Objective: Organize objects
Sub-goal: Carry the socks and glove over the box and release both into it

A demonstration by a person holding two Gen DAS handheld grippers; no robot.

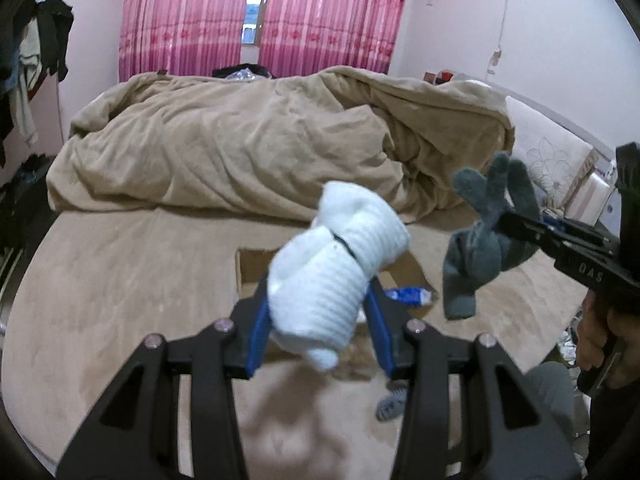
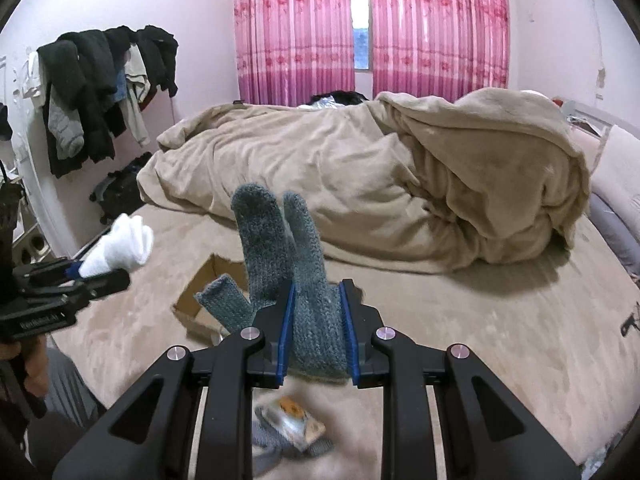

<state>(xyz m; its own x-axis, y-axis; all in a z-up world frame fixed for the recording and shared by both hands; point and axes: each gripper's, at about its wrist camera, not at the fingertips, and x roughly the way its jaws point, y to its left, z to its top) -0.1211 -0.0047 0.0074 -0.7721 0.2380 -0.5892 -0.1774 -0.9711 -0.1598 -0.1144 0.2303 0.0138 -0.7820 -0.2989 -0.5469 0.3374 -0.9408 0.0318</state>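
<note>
My left gripper (image 1: 320, 312) is shut on a rolled white knit sock (image 1: 336, 272) and holds it up above the bed; it also shows in the right wrist view (image 2: 120, 246). My right gripper (image 2: 318, 320) is shut on a grey-blue knit glove (image 2: 288, 256), its fingers pointing up; the glove also shows in the left wrist view (image 1: 484, 240). An open cardboard box (image 2: 208, 292) lies on the bed below and between both grippers; it shows in the left wrist view (image 1: 256, 268) too, partly hidden by the sock.
A rumpled beige duvet (image 2: 400, 184) covers the far half of the bed. A blue packet (image 1: 408, 294) lies by the box. Another grey glove with a card label (image 2: 288, 428) lies near the front edge. Dark clothes (image 2: 100, 92) hang at the left wall.
</note>
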